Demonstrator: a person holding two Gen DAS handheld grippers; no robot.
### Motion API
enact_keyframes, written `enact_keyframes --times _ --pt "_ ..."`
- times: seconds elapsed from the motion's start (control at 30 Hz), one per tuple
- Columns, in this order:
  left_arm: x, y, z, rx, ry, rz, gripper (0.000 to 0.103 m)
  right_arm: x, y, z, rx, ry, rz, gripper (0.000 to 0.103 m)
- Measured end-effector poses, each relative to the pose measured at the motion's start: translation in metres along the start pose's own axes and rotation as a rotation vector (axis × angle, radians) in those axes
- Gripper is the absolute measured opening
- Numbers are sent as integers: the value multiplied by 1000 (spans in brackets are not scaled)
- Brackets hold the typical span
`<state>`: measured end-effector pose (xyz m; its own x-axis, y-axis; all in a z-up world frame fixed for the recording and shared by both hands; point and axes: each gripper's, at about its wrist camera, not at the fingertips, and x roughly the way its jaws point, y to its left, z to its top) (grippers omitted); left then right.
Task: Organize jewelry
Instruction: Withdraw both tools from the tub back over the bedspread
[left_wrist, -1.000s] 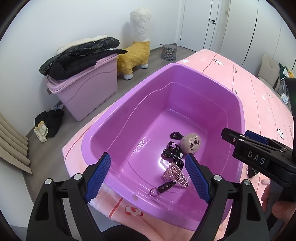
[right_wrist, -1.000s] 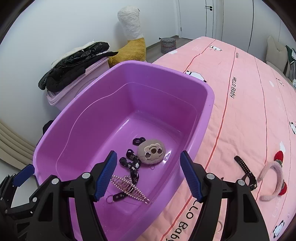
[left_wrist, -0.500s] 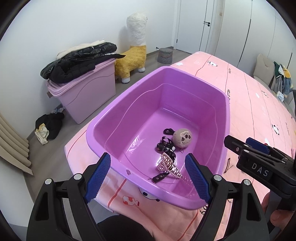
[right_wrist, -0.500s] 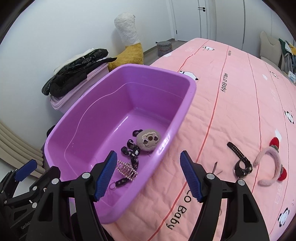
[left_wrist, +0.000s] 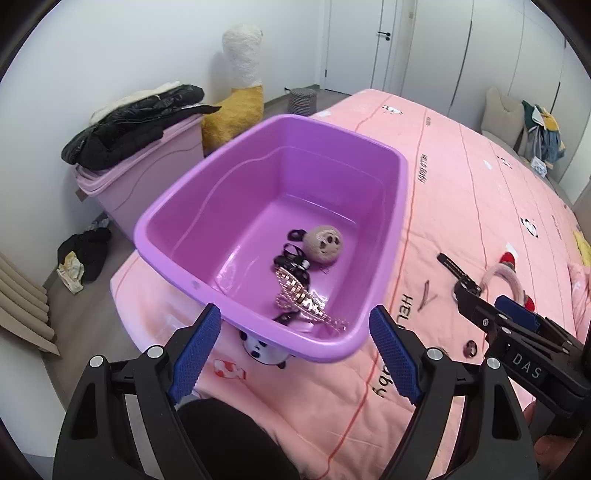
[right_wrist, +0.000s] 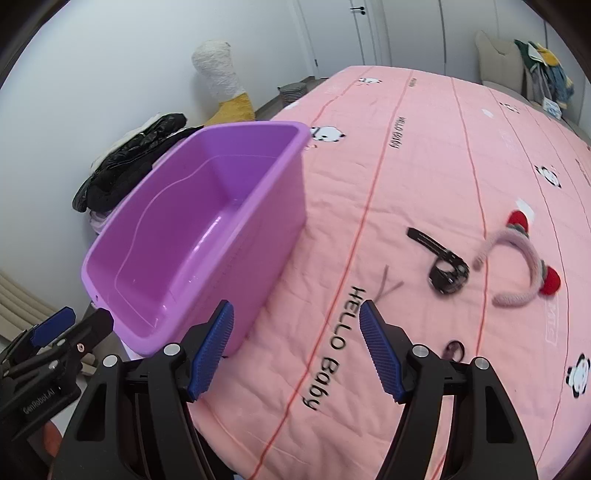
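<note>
Left gripper (left_wrist: 295, 347): jaws spread wide, nothing between the blue pads; it hangs over the near rim of the tub.
Right gripper (right_wrist: 295, 347): jaws apart, empty; it hangs above the bedspread, just right of the tub's corner.
Purple tub (left_wrist: 207, 195): sits on the bed's left part, near the edge.
Tub contents: a round beige plush face (left_wrist: 325, 243), a black strap piece (left_wrist: 293, 258) just beside it, and a pink beaded hair claw (left_wrist: 299, 295) lying nearest the front wall (all three close together at the right side of the floor).
Pink bedspread (right_wrist: 424, 166): panda prints and lettering.
Loose on the bedspread: black watch (right_wrist: 443, 266) with strap stretched out; fuzzy pink headband (right_wrist: 517, 273) with red pompoms just beside it; a thin hairpin (right_wrist: 386, 286) between watch and tub; a small ring (right_wrist: 454, 349) near the right gripper (slightly blurred).
Background: lidded pink bin (left_wrist: 147, 184) with a black jacket (left_wrist: 136, 122) on top; plush alpaca (left_wrist: 240, 85) by the wall.
</note>
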<state>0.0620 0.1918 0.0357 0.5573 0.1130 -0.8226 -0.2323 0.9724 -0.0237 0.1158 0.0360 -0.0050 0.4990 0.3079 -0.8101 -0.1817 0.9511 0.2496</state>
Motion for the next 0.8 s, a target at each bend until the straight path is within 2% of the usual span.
enact_keyframes --times 0.43,0.8 --pt "0 -62 -29 114 18 -75 81 -49 -106 -69 189 -37 -75 68" --pt "28 -109 -48 175 67 -130 81 -75 -189 -132 293 -29 -221 68"
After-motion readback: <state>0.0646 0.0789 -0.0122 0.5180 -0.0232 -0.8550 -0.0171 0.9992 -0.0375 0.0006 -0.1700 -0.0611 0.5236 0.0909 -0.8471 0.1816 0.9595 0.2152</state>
